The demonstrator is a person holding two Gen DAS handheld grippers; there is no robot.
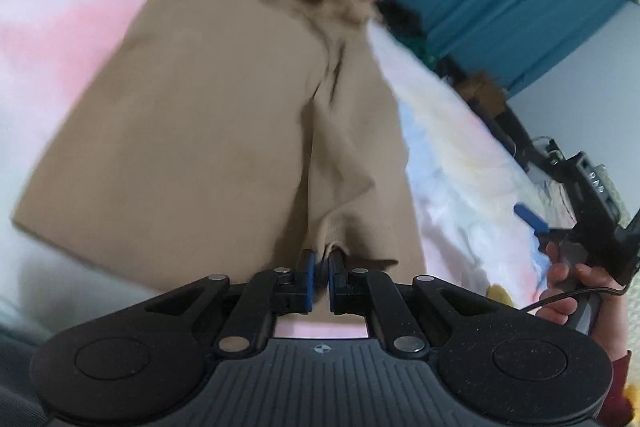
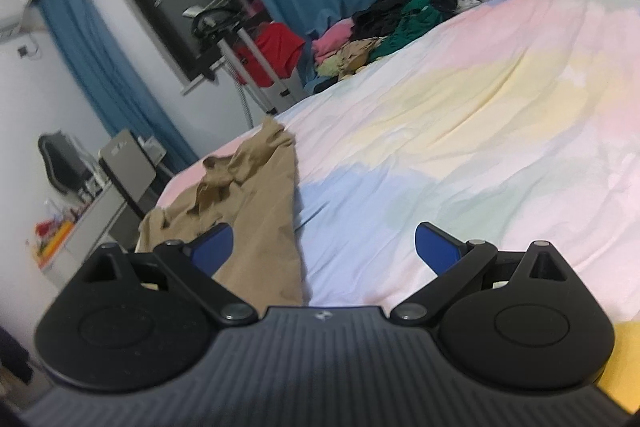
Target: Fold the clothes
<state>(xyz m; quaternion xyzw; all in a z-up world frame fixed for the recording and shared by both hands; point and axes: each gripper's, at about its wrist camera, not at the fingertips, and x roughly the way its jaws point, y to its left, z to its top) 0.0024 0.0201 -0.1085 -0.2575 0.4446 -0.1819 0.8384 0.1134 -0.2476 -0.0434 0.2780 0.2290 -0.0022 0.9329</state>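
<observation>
My left tool (image 1: 320,277) is pinched shut on the near edge of the tan garment (image 1: 208,131), with a small tuck of the cloth caught between its blue pads. Ahead of that tool the garment stretches away across the bed (image 1: 452,163), mostly flat, with a lengthwise crease running up from the grip and a rumpled, bunched end at the far side. The view there is blurred, so I cannot tell whether it is a shirt or trousers.

My right tool (image 2: 325,247) holds nothing; its fingers stand wide apart above the pastel bedcover. The tan garment (image 2: 256,211) lies just ahead and to the left of it, one long edge running toward the left finger, the crumpled end farther off to the left.

As I judge it, the fold is only at its start. The garment is laid out and one edge is gripped, but I see no layer turned over onto another, and the far end still needs smoothing. My right tool has yet to take a matching hold before the cloth can be brought over evenly.

Well beyond my right tool, at the far edge of the bed, a pile of clothes (image 2: 380,31) in pink, green, black and tan sits unfolded, so most of the work looks to be left.
</observation>
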